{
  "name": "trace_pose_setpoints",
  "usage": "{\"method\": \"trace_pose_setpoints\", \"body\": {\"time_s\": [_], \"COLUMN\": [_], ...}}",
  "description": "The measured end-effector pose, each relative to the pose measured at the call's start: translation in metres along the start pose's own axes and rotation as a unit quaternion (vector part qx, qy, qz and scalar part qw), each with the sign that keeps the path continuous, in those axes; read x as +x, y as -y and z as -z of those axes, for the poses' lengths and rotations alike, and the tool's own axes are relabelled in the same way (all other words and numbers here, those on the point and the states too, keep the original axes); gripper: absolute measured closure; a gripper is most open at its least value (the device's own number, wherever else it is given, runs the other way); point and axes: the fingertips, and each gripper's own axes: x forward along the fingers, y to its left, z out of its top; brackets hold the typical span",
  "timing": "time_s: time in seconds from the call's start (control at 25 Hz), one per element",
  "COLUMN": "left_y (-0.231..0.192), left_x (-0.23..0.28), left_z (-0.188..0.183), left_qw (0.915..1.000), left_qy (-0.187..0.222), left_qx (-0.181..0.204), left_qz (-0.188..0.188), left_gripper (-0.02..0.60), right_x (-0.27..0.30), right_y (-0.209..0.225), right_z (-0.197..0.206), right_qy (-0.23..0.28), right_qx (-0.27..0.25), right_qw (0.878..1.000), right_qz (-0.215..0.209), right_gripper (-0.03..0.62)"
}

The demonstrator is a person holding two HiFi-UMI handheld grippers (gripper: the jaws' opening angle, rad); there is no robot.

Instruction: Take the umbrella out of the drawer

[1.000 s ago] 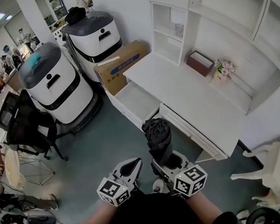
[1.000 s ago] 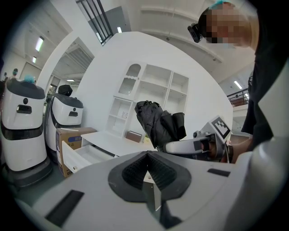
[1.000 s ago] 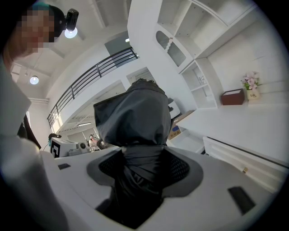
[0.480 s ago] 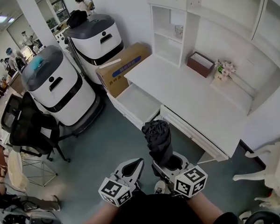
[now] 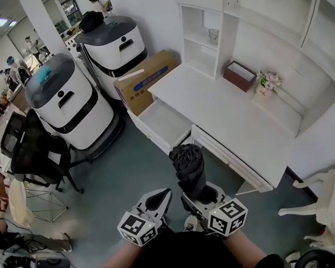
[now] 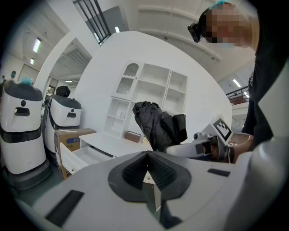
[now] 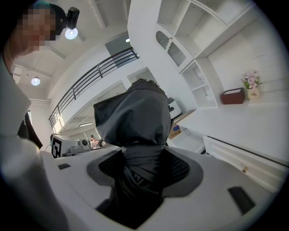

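A folded black umbrella (image 5: pixel 189 166) stands upright in my right gripper (image 5: pixel 202 195), whose jaws are shut on its lower part; it fills the middle of the right gripper view as dark cloth (image 7: pixel 135 131). Out from under the white desk (image 5: pixel 224 114) sticks the open white drawer (image 5: pixel 163 122), which looks empty. My left gripper (image 5: pixel 154 203) is held beside the right one, jaws shut with nothing between them. In the left gripper view the umbrella (image 6: pixel 156 124) and the drawer (image 6: pixel 83 155) both show ahead.
A cardboard box (image 5: pixel 145 79) stands left of the drawer. Two white and grey machines (image 5: pixel 68 100) (image 5: pixel 112 43) stand further left, and a black chair (image 5: pixel 29 148) beyond them. On the desk sit a brown box (image 5: pixel 239 75) and a pot of pink flowers (image 5: pixel 267 84).
The view shifts slightly. The umbrella stays held upright in my right gripper, and both grippers keep about the same places.
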Motion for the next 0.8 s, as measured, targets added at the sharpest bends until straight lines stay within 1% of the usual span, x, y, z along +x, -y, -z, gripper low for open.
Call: {"method": "trace_pose_setpoints", "body": {"time_s": [0.8], "left_y": [0.002], "left_x": [-0.0069], "left_z": [0.001], "left_qw": [1.0], "left_qy": [0.002], "left_qx": [0.002], "left_qz": [-0.007], "left_gripper": [0.584], "right_x": [-0.0011], "right_y": [-0.0044], "right_z": [0.0014], "right_qy": [-0.002], "right_qx": [0.0], "right_qw": [1.0], "right_qz": [-0.007], "right_gripper": [0.347]}}
